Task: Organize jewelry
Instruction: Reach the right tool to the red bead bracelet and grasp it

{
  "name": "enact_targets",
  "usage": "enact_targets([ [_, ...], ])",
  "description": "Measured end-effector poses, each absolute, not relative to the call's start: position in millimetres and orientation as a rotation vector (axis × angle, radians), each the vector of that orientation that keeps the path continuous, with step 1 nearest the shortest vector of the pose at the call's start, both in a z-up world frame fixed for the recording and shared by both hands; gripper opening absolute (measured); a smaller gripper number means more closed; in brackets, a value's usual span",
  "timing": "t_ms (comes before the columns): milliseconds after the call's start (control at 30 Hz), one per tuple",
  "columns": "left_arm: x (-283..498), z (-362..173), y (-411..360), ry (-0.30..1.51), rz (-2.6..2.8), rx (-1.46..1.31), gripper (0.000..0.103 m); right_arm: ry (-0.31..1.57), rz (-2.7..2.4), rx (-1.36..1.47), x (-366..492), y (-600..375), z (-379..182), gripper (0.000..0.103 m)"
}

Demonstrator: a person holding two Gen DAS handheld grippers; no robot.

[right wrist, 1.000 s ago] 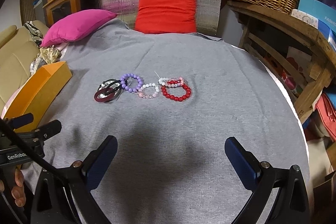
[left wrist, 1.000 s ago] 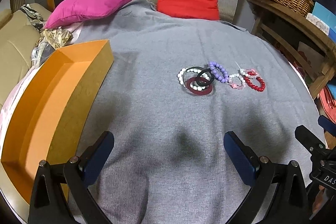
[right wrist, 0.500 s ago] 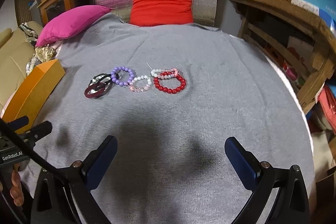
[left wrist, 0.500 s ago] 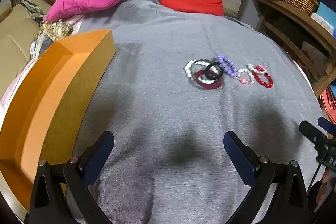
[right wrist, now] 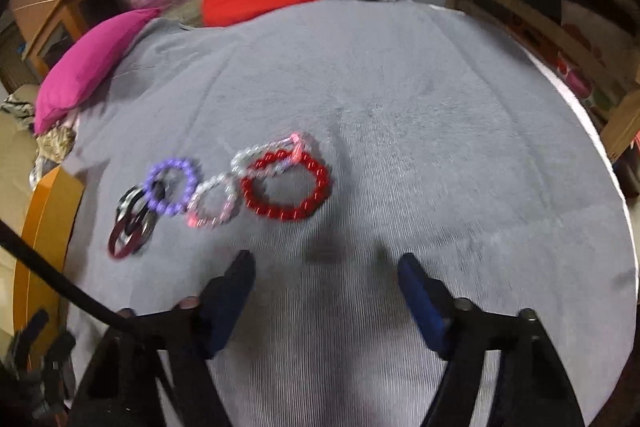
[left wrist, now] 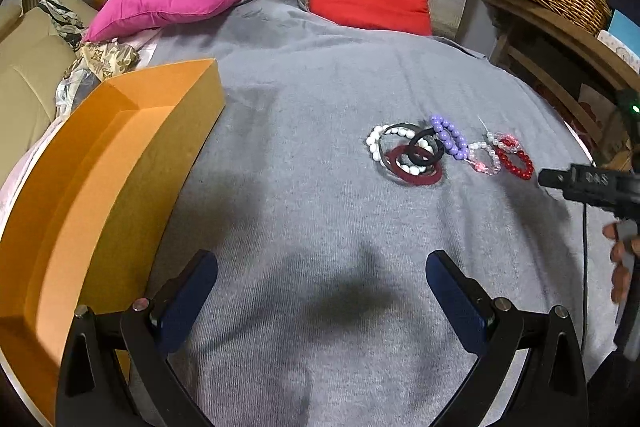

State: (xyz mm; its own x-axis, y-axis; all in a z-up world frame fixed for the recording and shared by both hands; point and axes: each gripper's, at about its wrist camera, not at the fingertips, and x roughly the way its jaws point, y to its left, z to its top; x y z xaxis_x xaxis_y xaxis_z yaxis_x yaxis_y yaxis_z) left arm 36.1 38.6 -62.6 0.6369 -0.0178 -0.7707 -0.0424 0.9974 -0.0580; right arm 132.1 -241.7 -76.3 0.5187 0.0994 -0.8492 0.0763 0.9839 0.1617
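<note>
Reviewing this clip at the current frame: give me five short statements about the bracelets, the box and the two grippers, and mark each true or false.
1. Both grippers are open and hold nothing. True: the left gripper and right gripper have their fingers apart over bare cloth.
2. The red bead bracelet is already in the orange box. False: it lies on the grey cloth.
3. The purple bead bracelet lies between the red one and the dark rings. True.
4. The orange box holds several bracelets. False: its visible inside shows none.
5. The right gripper is clamped on the red bracelet. False: it is short of it.
</note>
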Motion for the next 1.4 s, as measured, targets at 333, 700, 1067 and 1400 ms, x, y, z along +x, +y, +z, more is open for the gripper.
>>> enact_targets([
  [333, 44.6, -68.1, 38.6, 0.89, 0.008, -0.085, 0.103, 1.102, -0.033, 0.263, 178.1, -240.3, -91.8, 0.042],
  [700, 60.2, -46.2, 15.0, 0.851, -0.05, -0.045, 0.103, 1.121, 0.008, 0.206, 154.5, -253.9, -87.8, 0.01],
  [1067, 84.1, -38.5, -33.3, 0.838, -0.137, 0.033, 0.103, 0.989, 0.139, 0.239, 80.1, -294.2, -45.0, 0.01],
  [1400, 94.7, -39.2, -72.4, 0.866, -0.215, 0.08, 0.103, 0.959, 0.108, 0.252, 59.7, -302.8, -31.0, 0.01],
])
